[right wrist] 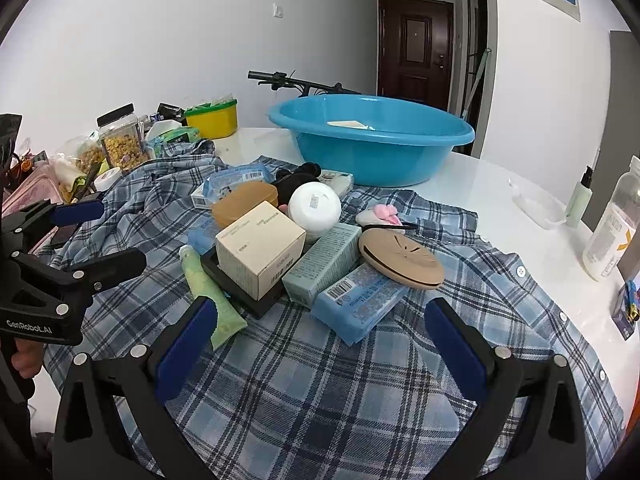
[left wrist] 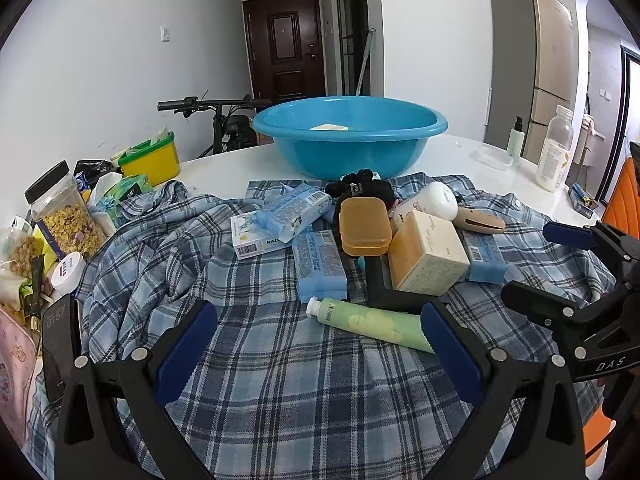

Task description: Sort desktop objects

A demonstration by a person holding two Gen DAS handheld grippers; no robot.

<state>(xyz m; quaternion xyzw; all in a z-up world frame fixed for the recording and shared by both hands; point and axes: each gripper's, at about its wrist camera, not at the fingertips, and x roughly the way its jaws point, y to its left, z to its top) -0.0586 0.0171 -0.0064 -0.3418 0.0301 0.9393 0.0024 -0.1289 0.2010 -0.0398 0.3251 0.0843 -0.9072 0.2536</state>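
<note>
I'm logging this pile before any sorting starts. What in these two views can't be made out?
- Black tray: both views, mostly covered by the cream box; its contents are hidden.
- Blue basin: both views, the near wall hides the bottom; only a pale item shows inside.
- Box print: both views, too small to read.
- Pink pouch: left wrist view, cut off by the edge.

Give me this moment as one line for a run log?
left gripper: open, empty | right gripper: open, empty | pile on plaid shirt: untouched | blue basin: holds one pale item
</note>
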